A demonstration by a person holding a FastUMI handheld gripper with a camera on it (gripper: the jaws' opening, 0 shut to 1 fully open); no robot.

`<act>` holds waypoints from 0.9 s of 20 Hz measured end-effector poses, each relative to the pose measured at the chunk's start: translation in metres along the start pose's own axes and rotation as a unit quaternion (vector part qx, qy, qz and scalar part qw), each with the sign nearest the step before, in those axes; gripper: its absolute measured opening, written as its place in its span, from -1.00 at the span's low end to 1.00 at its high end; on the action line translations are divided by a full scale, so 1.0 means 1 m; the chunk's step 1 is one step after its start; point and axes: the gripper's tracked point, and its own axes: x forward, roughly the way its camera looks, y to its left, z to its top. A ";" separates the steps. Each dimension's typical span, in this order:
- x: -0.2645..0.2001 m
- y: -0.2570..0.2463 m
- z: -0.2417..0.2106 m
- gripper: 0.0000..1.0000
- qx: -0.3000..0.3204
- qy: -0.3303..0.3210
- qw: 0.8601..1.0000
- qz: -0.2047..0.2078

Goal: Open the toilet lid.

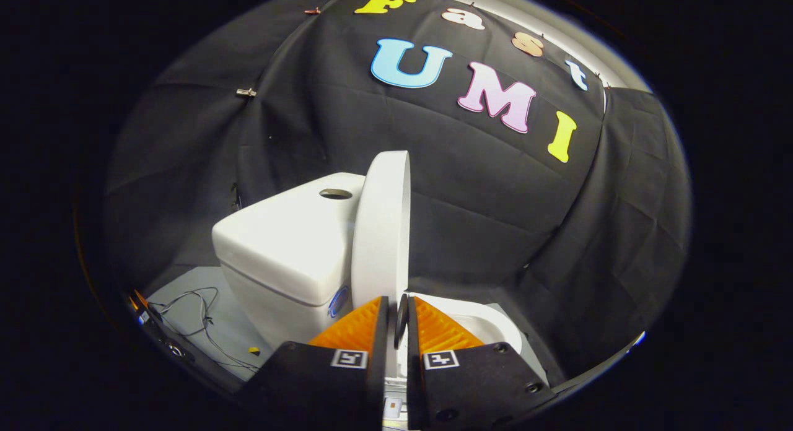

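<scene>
The white toilet lid (381, 233) stands raised and edge-on, reaching from my fingers away toward the cistern (285, 245). My gripper (399, 302) is shut on the lid's near edge, a thin dark strip of which shows in the narrow gap between the two fingers. The lid rises straight ahead of the fingertips. Right of the lid, just beyond the right finger, lies the open white seat and bowl (492, 326). The cistern sits left of the lid, with a round button recess (336, 194) on its top.
Black cloth walls close in behind and to the right of the toilet. On the pale floor (186, 288) left of the cistern lie loose thin cables (201, 319) and a small yellow piece (254, 350).
</scene>
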 end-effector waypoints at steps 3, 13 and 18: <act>-0.003 0.009 -0.002 -0.02 -0.011 0.004 1.000 0.022; -0.025 -0.010 0.017 0.97 0.021 -0.023 0.999 0.028; -0.044 -0.041 0.046 0.96 0.053 -0.051 0.997 0.038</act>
